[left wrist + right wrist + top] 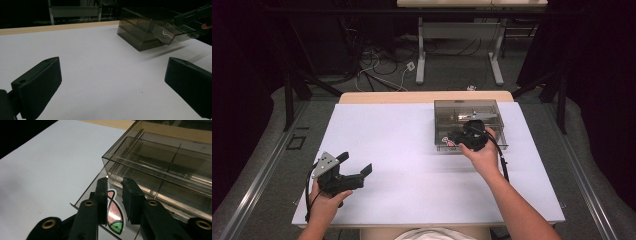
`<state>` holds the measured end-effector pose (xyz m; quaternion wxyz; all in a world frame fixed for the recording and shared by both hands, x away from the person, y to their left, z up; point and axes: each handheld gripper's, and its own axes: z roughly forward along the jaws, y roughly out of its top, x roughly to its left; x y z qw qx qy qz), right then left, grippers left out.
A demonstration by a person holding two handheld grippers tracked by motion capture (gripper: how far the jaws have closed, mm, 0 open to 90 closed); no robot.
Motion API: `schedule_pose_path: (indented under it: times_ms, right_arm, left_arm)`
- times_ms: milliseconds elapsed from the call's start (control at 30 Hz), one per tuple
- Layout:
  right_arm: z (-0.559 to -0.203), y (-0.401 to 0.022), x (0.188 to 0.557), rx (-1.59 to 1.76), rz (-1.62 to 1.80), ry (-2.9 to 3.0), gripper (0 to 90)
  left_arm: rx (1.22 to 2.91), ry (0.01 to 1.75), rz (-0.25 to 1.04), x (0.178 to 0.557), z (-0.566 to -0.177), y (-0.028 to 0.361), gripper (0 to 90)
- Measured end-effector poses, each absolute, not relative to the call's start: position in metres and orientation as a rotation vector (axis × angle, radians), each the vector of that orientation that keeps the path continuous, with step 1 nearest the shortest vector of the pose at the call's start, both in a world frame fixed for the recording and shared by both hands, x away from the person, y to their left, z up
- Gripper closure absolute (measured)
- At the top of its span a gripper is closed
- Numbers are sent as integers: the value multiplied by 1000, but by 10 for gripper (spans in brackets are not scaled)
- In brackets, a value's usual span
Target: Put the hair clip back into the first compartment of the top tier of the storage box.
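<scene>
Forearms enter from the near edge of the table, each hand carrying black tongs. On the person's left, the left gripper (357,165) hovers low over bare white surface (412,170), its jaws spread wide with nothing between them; the left gripper view looks past both pads at the drawer box (147,30) well off ahead and to one side.

Across the table, the right gripper (115,192) is down at the pulled-out drawer (87,197) of that smoky, see-through plastic box (467,117). Its jaws stand a narrow gap apart, straddling a small fish-shaped sticker (113,213), red with a green tail, that lies on the drawer's clear floor. The pads do not appear to press on anything, so the tongs read as slightly open and holding nothing.

By its look the box is light, rigid and slick, likely to skate on the smooth sheet if pushed, and thin-walled enough to crack under a hard pinch. The drawer's front lip, just ahead of the right tongs, seems the safest place to take hold. The sticker is flat and would be hard to lift.

Beyond the white sheet runs a pale wooden table edge (422,96), then grey floor, loose cables (377,70), another desk's white legs (420,50) and dark curtains.
</scene>
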<state>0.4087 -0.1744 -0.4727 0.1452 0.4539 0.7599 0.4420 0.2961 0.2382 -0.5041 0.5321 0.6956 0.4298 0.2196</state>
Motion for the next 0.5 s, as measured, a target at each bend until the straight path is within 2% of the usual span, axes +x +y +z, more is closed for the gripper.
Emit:
schedule_pose_path:
  times_ms: [500]
  right_arm:
    - [-468, -178, 405, 1261, 1233, 2167, 554]
  left_arm:
    - [1660, 1026, 526, 296, -504, 238, 13]
